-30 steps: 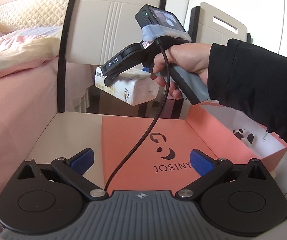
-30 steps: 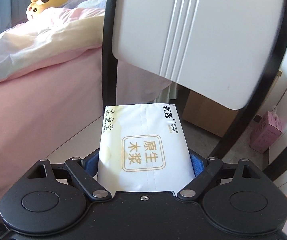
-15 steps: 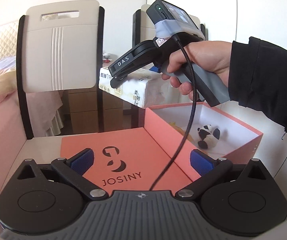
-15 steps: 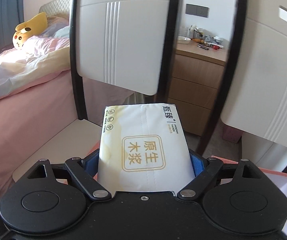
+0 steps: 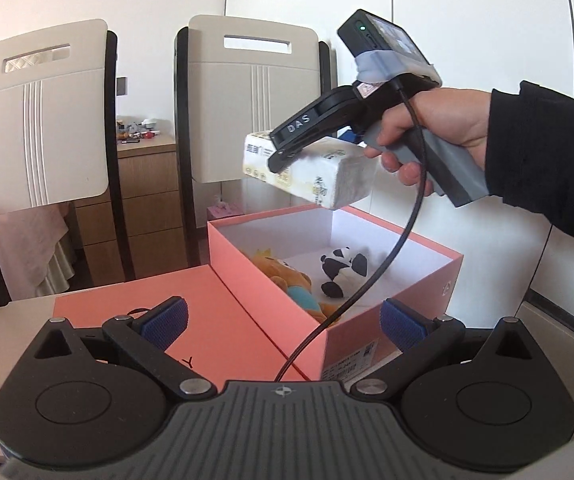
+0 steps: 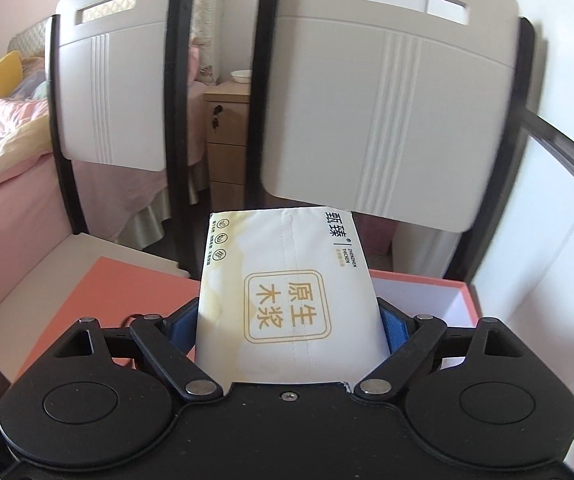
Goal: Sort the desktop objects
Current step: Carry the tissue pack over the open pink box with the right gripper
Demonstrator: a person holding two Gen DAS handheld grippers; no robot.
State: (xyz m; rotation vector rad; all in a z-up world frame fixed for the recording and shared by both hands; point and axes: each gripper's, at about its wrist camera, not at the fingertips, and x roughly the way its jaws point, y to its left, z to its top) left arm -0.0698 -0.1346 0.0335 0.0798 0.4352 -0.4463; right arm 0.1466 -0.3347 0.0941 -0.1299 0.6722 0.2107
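Two white chairs (image 5: 247, 96) behind the counter (image 6: 27, 280), right tool (image 6: 289, 326) pinching the tissue pack (image 6: 287, 296), now moved over the open pink box (image 5: 367, 280), left tool (image 5: 283, 320) spread wide and holding nothing

My tissue pack (image 6: 287, 304) hides most of the pink box (image 6: 463, 300); its contents are unseen behind it.

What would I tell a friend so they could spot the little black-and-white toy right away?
Find the open pink box on the table, right of its flat pink lid. Inside, on the white floor, lie two soft toys. The panda is the smaller one on the right, black and white, beside an orange plush; above them the right tongs hold a tissue pack.
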